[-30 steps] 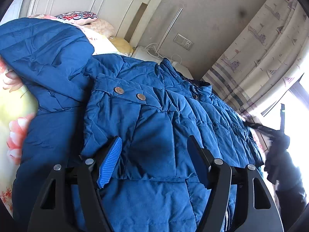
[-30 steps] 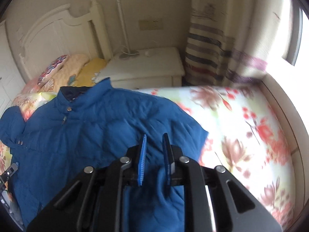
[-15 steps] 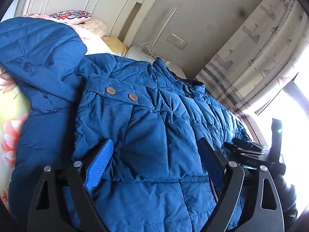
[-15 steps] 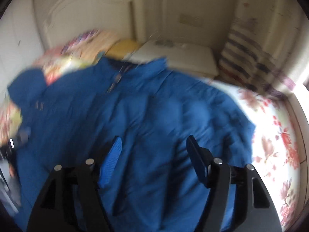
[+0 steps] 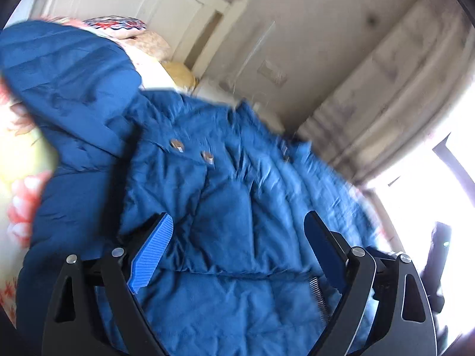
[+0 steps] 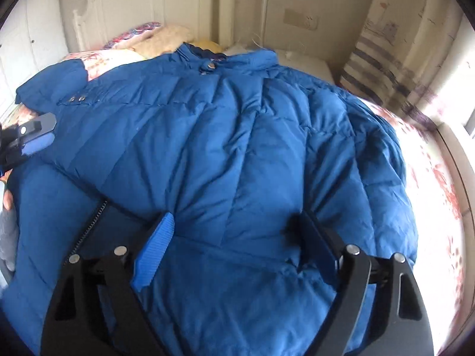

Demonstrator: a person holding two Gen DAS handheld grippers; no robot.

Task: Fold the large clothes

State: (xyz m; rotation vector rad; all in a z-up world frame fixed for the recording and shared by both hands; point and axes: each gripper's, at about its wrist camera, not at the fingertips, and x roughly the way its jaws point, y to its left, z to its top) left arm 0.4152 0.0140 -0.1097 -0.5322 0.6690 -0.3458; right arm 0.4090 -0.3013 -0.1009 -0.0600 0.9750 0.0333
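A blue quilted jacket lies spread over the flowered bed, filling mid-frame. Pillows and a white headboard sit upper left, a striped curtain upper right. The left claw gapes empty over the cloth. The right claw is opening, pads clear of fabric. Only the right view shows the collar snap.
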